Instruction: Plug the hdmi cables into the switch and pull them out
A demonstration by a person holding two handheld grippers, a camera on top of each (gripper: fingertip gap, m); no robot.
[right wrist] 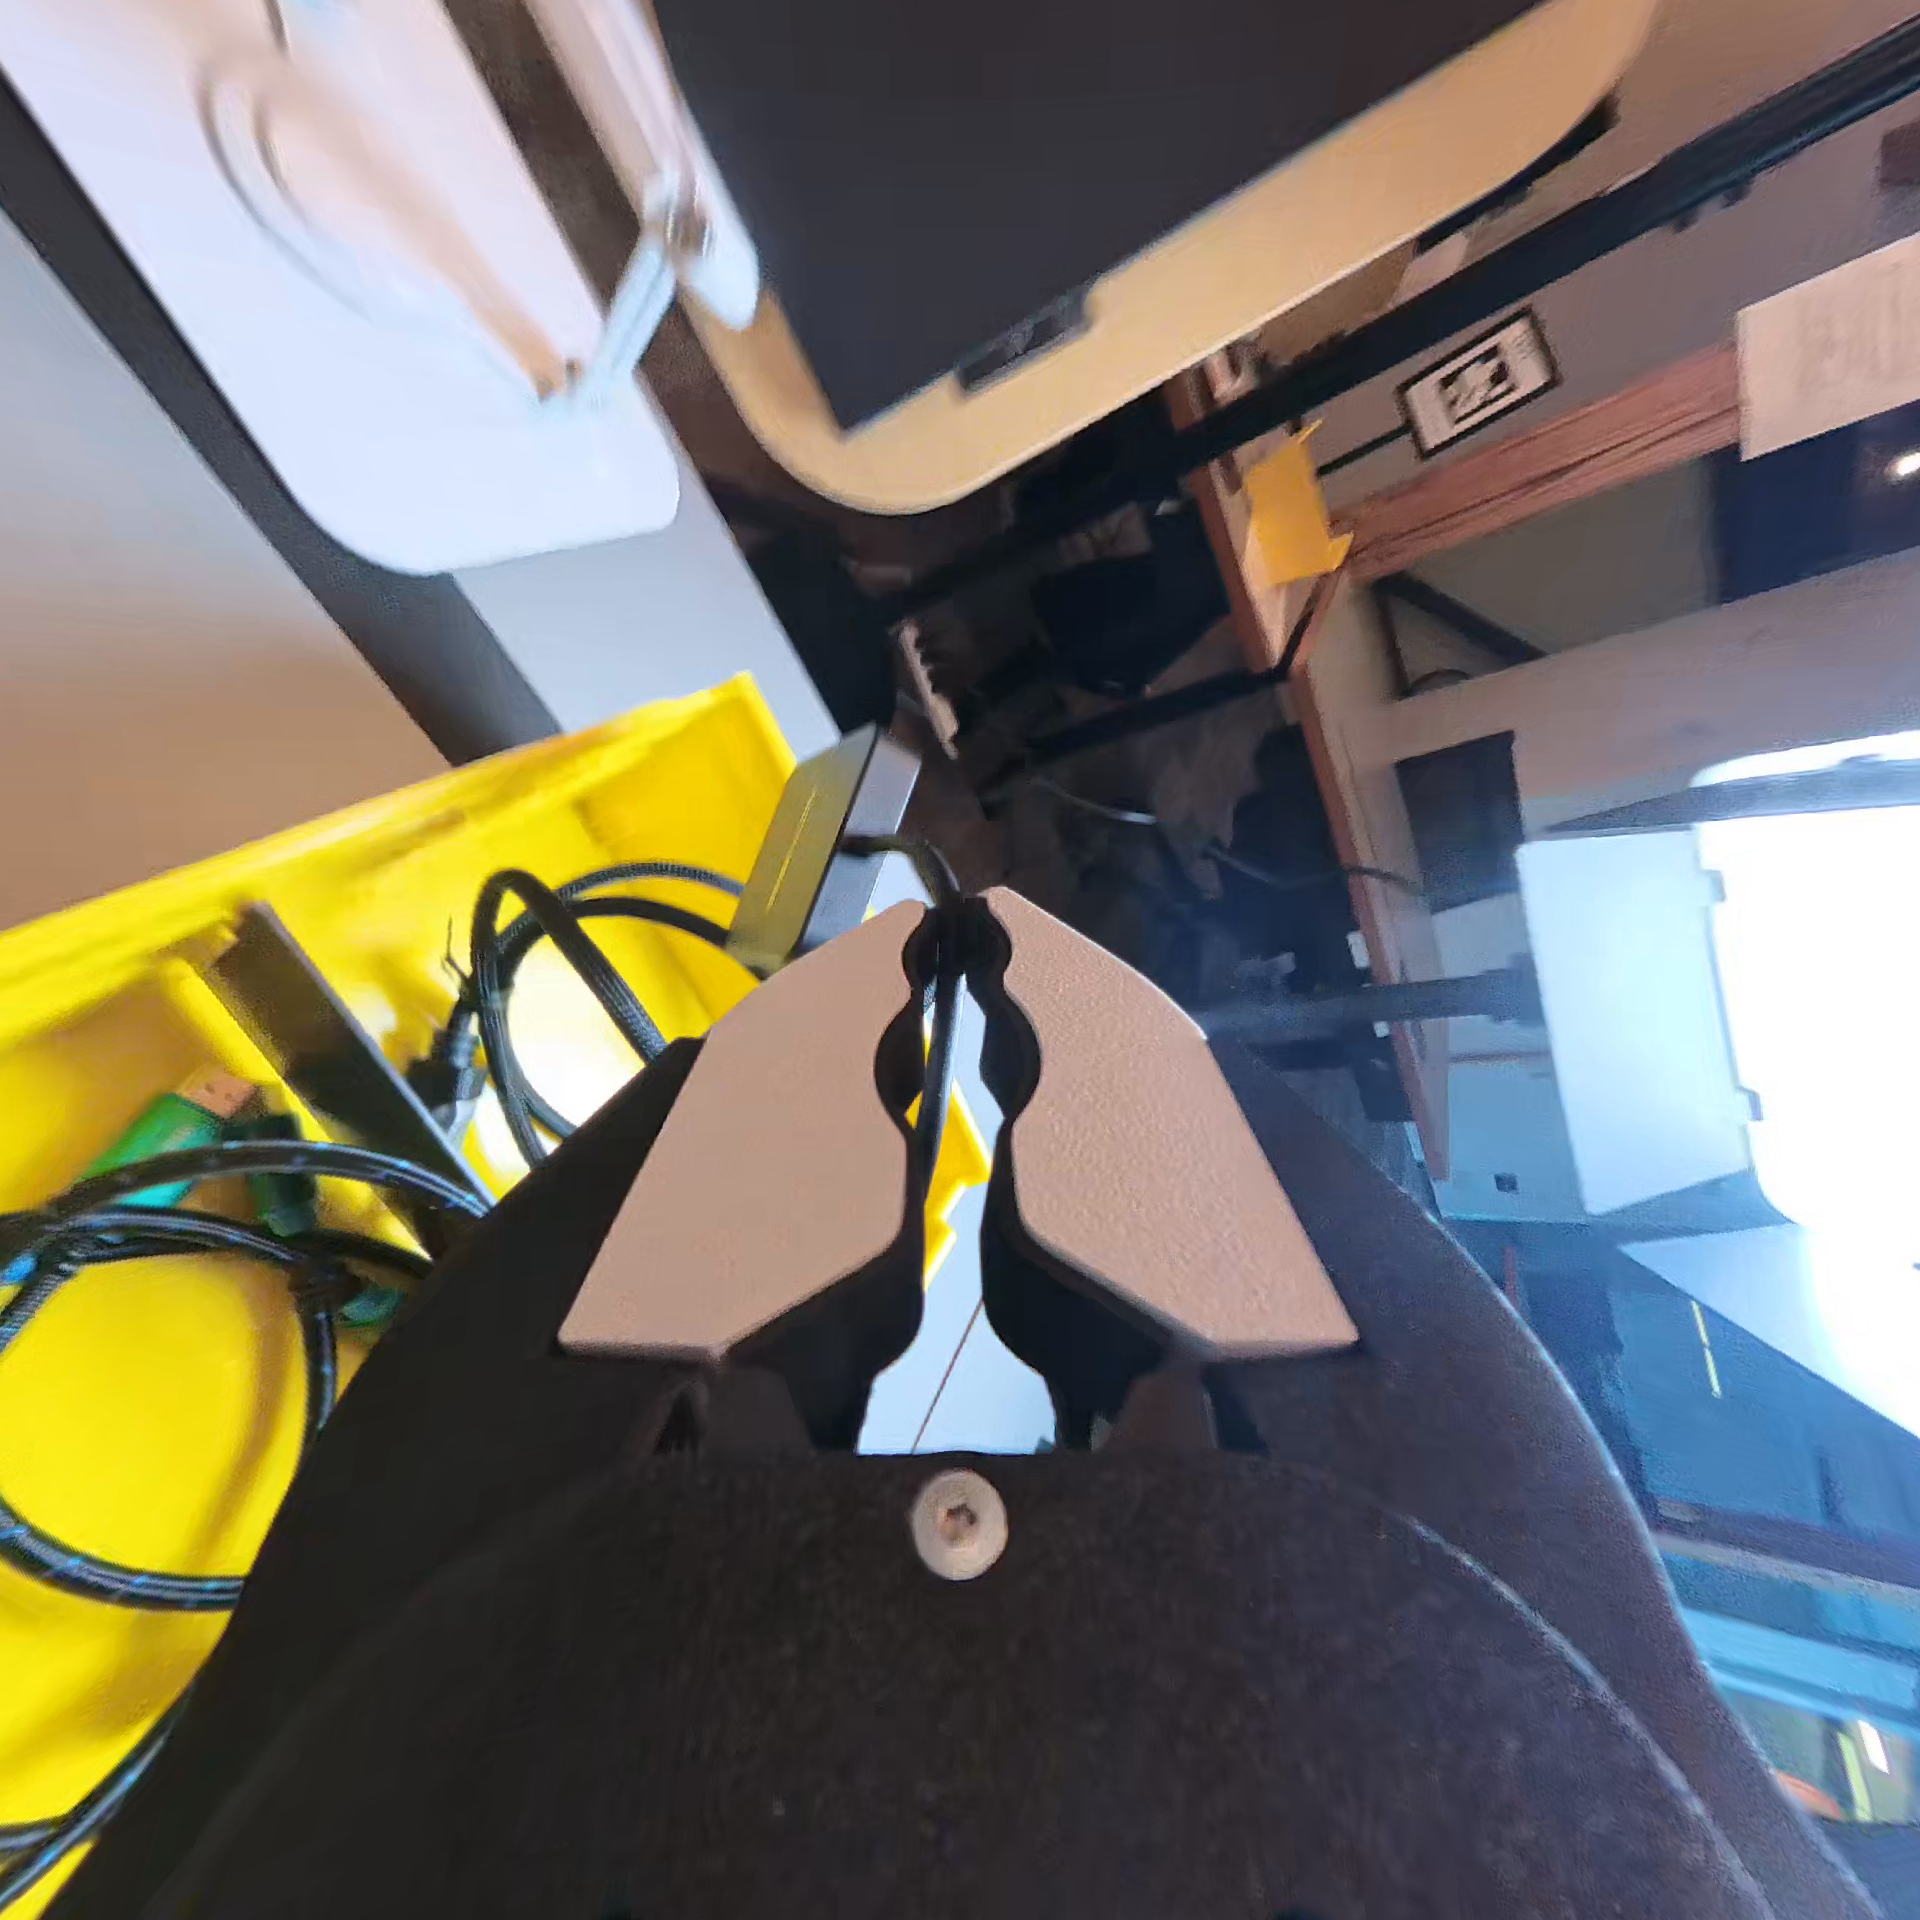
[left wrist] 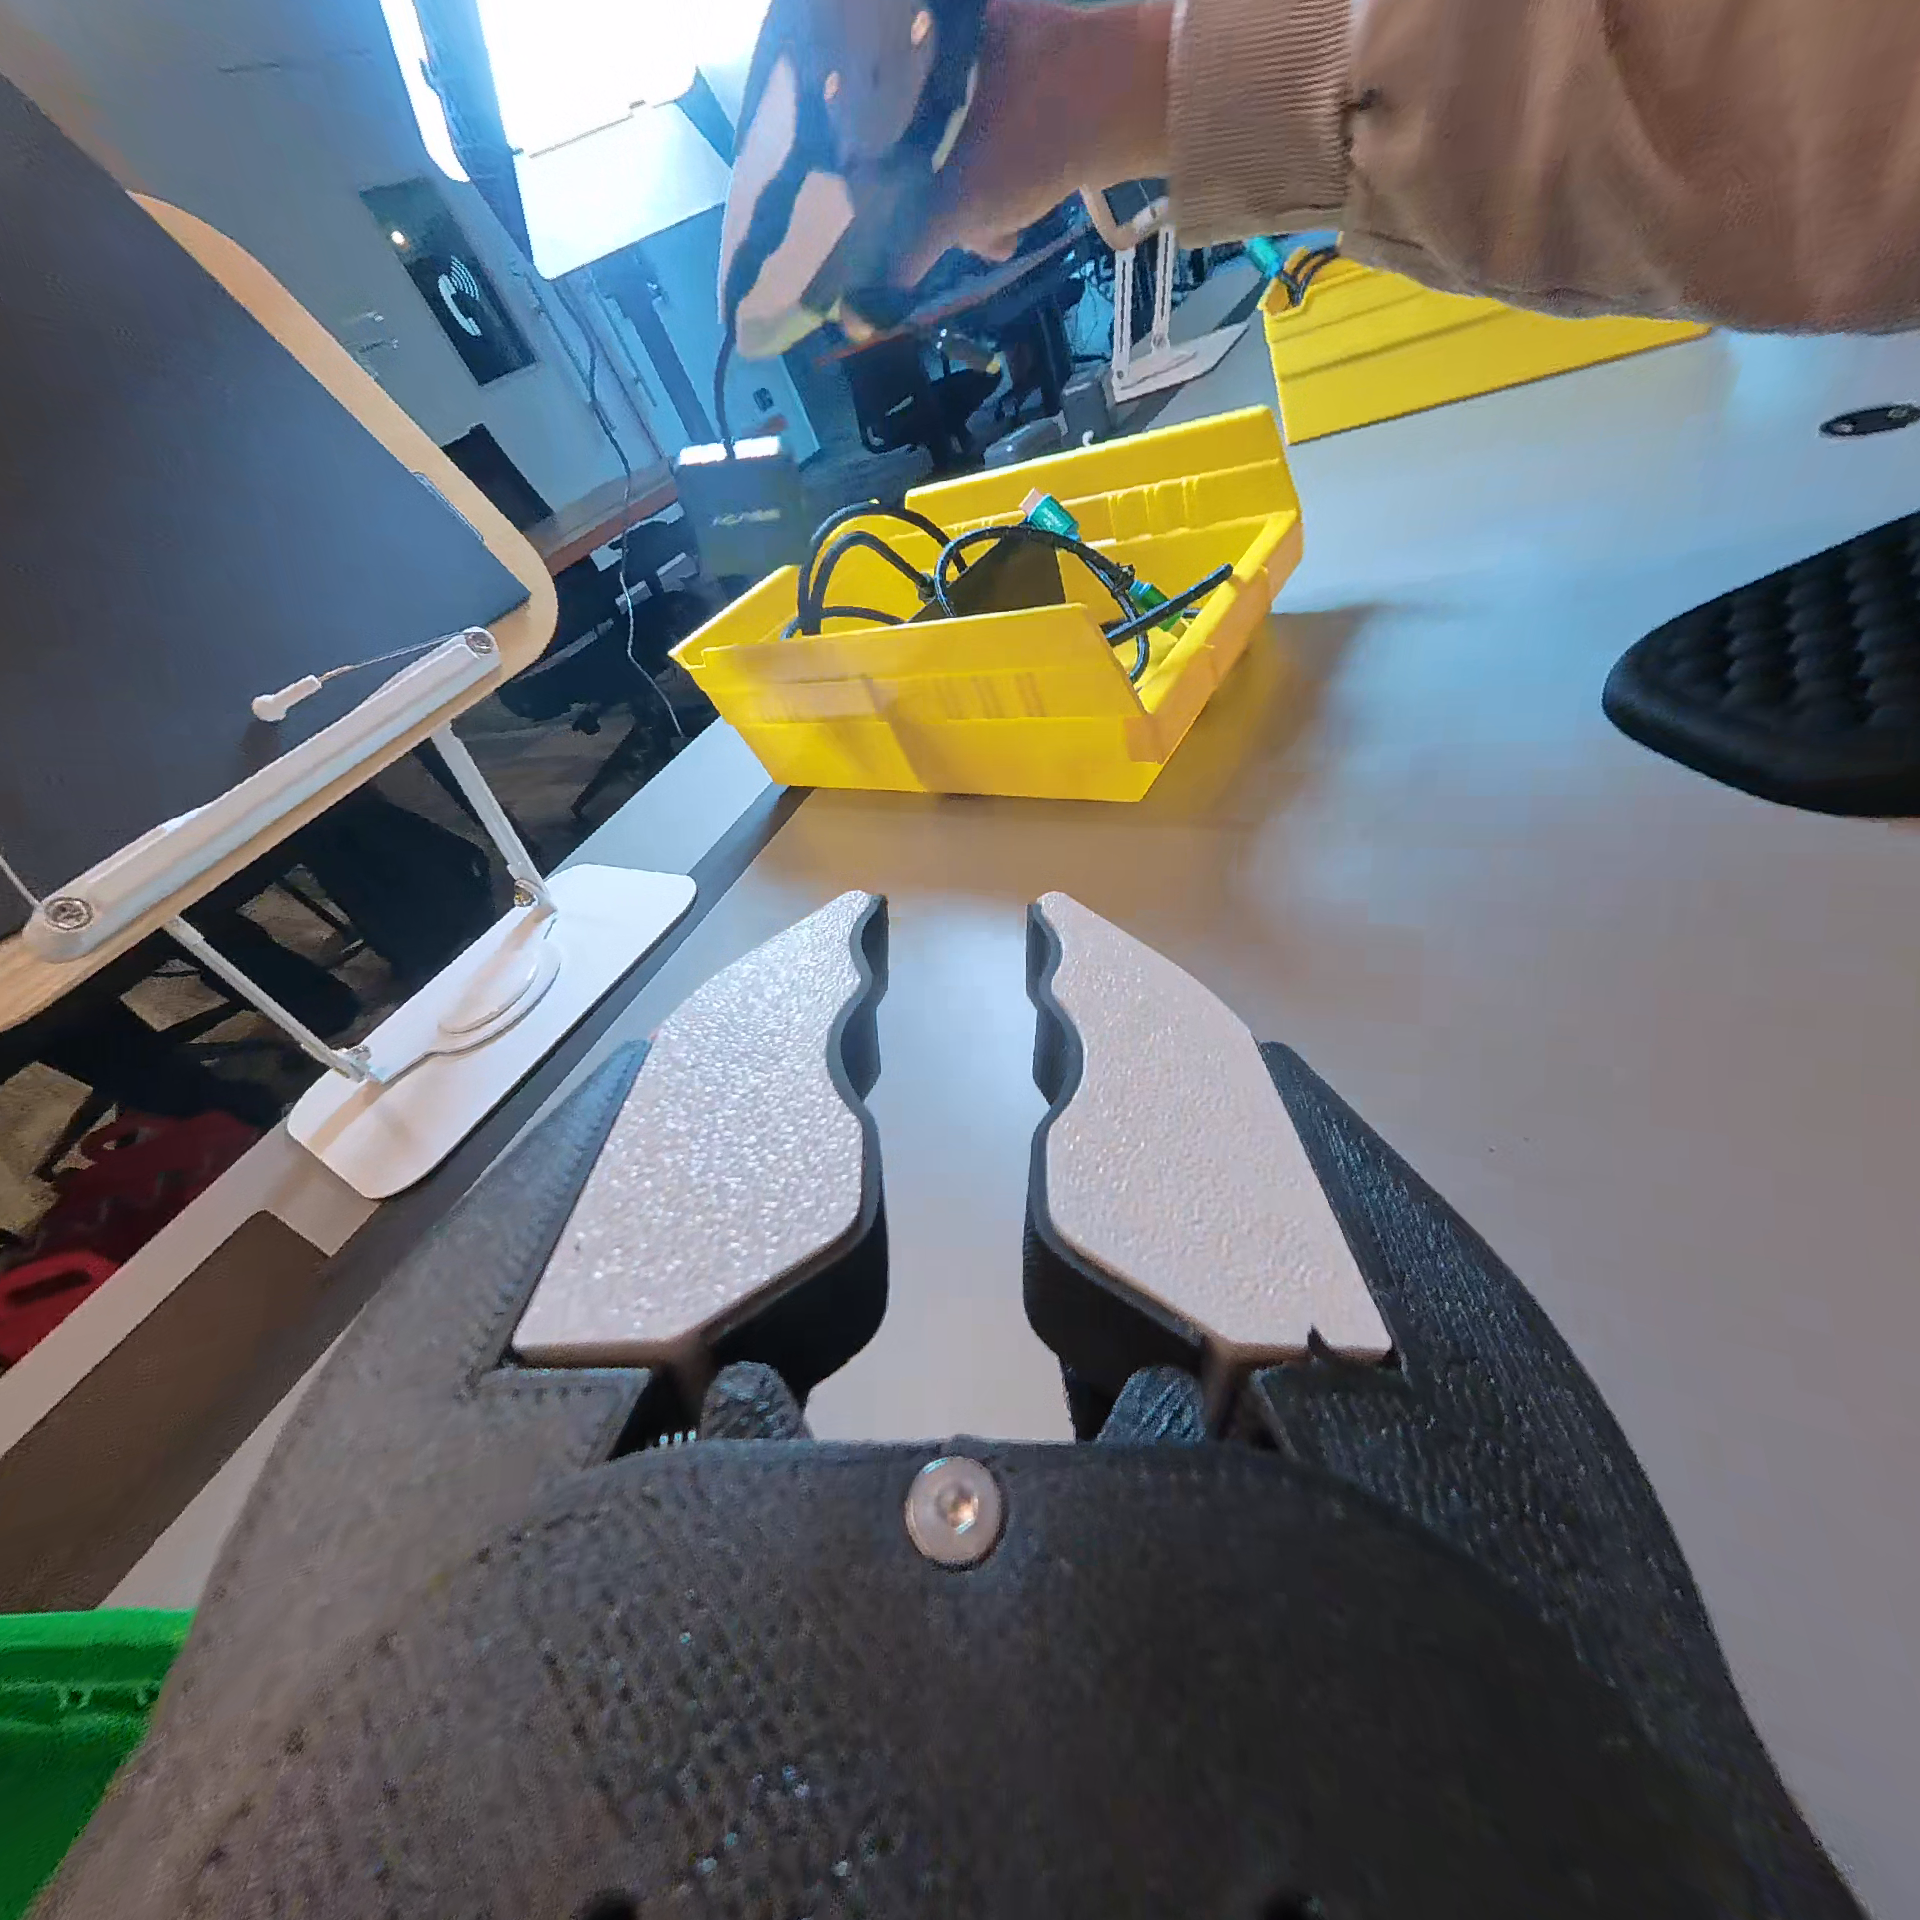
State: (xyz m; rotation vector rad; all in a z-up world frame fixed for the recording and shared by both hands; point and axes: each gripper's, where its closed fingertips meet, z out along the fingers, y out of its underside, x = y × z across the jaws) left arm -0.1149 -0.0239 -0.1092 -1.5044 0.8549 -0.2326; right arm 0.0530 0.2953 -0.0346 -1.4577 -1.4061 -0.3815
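glossy yellow plastic bin, braided cables, smooth matt table, perhaps laminate.

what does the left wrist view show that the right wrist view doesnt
Only the left wrist view: the left gripper, jaws open and empty over the grey table, and a black mesh pad.
Only the right wrist view: the right gripper shut on a thin black cable leading to the switch.
Both: the yellow bin of cables.

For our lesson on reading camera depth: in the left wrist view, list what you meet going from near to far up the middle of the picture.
Left gripper, jaws apart → bare grey table → yellow bin holding black cables → small dark box hanging by its cord from the right gripper.
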